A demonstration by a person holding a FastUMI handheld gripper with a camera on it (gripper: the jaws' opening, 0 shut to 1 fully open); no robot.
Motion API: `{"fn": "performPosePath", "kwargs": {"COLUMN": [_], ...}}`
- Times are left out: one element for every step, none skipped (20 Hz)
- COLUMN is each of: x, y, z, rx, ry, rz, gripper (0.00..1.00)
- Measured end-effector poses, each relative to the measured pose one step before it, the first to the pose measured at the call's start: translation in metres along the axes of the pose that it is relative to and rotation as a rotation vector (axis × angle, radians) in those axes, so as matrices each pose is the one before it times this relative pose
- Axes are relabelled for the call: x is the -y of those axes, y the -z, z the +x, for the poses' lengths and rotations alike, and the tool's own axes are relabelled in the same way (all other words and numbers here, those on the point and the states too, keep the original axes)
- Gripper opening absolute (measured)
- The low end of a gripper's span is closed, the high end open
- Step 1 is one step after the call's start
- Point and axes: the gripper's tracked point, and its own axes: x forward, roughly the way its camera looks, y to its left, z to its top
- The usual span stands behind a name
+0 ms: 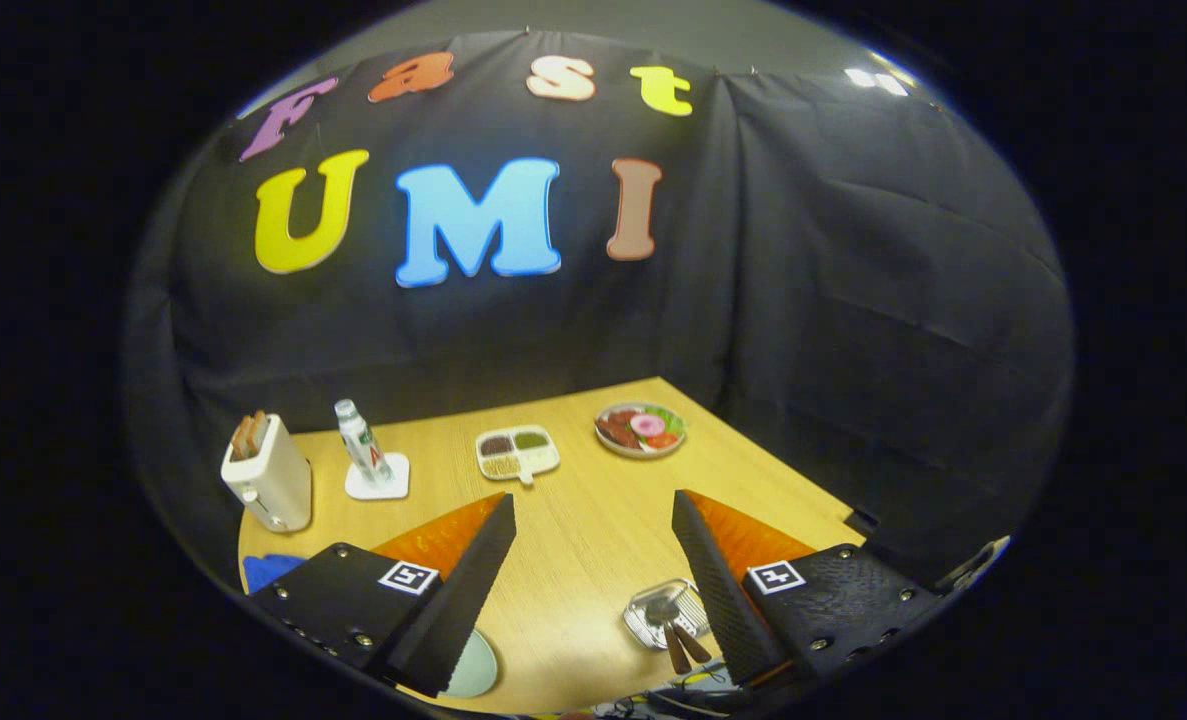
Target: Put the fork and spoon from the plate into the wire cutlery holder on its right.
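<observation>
Beside the open claw [593, 520], holder [665, 612] with cutlery [675, 632]

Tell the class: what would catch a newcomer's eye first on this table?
Probably the gripper, its fingers spread wide over bare wooden table. Beside the right finger sits the wire cutlery holder with two handles in it. Beyond the fingers stand a toaster, a bottle and a plate of food.

A wooden tabletop [573, 520] is carrying a toaster [268, 478], bottle on a coaster [361, 442], divided dish [517, 452] and food plate [640, 429] far; pale plate [475, 668] and wire cutlery holder [661, 612] near.
</observation>
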Motion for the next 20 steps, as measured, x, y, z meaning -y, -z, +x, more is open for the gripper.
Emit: {"fn": "performPosePath", "kwargs": {"x": [-0.0063,-0.00388,-0.00443,-0.0017,-0.00206,-0.00302,-0.00218,-0.00423,-0.00345,-0.00242,-0.00305,-0.00187,-0.00127,-0.00207,-0.00171,-0.00195,-0.00187,-0.002,-0.00165,-0.00236], "y": [-0.01859,-0.01316,-0.00997,-0.00632,-0.00496,-0.00449,-0.00121,0.00174,0.0024,0.00272,0.00181,0.00139,0.0,-0.00002,-0.00126,-0.00153,-0.0016,-0.00079,-0.00221,-0.0025], "z": [-0.00355,-0.00242,-0.00255,-0.00137,-0.00187,-0.00068,-0.00215,-0.00102,-0.00157,0.00039,-0.00153,0.00003,-0.00164,-0.00065,-0.00083,-0.00113,-0.0012,-0.00139,-0.00155,-0.00064], "rx": [0.07303,0.0565,0.03904,0.02919,0.02177,0.02036,0.00834,0.00004,-0.0038,-0.00956,-0.00644,-0.00505,-0.00246,-0.0011,0.00241,0.00366,0.00463,0.00395,0.00212,0.00434], "ry": [-0.03028,-0.02603,-0.02027,-0.01535,-0.00963,-0.00663,-0.0062,-0.0049,-0.00784,-0.00662,-0.00734,-0.00509,-0.00251,-0.00724,-0.00333,-0.00507,-0.00437,-0.00648,-0.005,-0.00577], "rz": [0.01833,0.01051,-0.00226,-0.01617,-0.02297,-0.02395,-0.01884,-0.01243,-0.00589,0.00031,0.00238,0.00248,0.00113,0.00092,0.0015,0.00228,0.00404,0.00277,-0.0002,-0.00291], "gripper": [0.97,0.97,0.96,0.96,0.97,0.96,0.96,0.97,0.96,0.97,0.97,0.97,0.97,0.97,0.96,0.96,0.96,0.97,0.96,0.96]}}
